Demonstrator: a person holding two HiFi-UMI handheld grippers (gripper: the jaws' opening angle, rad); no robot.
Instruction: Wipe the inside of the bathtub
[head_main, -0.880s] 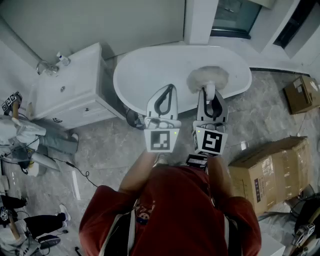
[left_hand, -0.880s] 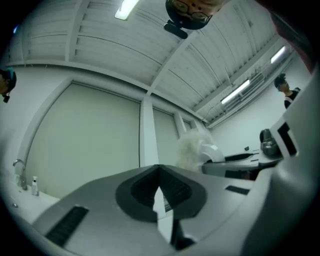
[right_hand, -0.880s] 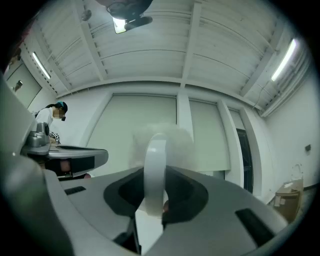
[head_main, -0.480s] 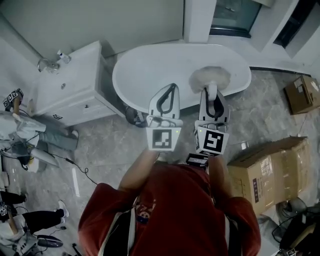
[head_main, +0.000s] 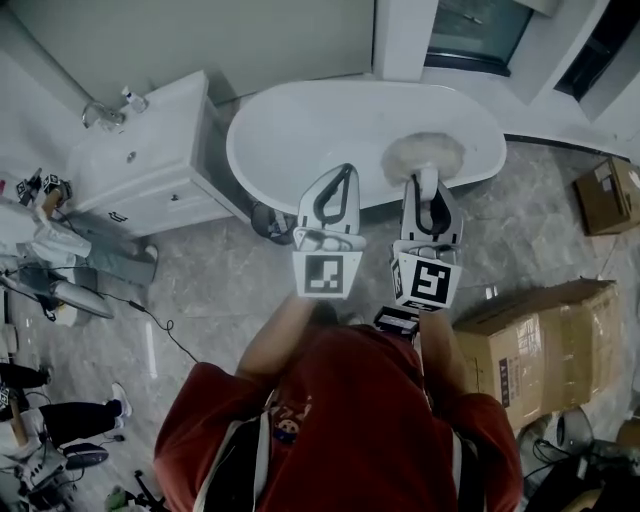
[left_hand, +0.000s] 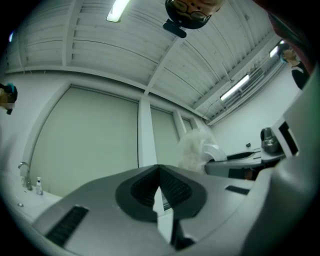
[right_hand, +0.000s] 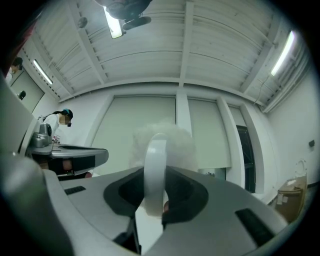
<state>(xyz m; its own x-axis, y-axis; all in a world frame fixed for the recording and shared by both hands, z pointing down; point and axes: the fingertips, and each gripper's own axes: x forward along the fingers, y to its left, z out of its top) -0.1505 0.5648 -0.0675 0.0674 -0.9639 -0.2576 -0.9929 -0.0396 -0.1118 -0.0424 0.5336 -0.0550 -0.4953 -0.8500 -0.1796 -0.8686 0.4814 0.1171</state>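
Almost nothing has changed over the last second. Your two grippers sit where they were against the bathtub (head_main: 320, 125), side by side above its near rim, and only your head has shifted a little.

Your right gripper (head_main: 427, 192) stays clenched on the white handle of the fluffy duster (head_main: 424, 157). The right gripper view shows the handle standing edge-on between the pads, with the fluff rising beyond it. From the head view the duster's head lies over the near end of the bathtub, toward its right side. Both gripper views look out at the far wall and ceiling rather than down into the basin, so the duster is probably held up in the air and not yet on the enamel.

Your left gripper (head_main: 341, 176) is closed on nothing, its pads meeting, and it hangs just left of the duster over the same rim.

For the task this reads as a pause before the first stroke: the inside of the bathtub looks unwiped. You likely need to tip the duster downward and bring it onto the inner wall.
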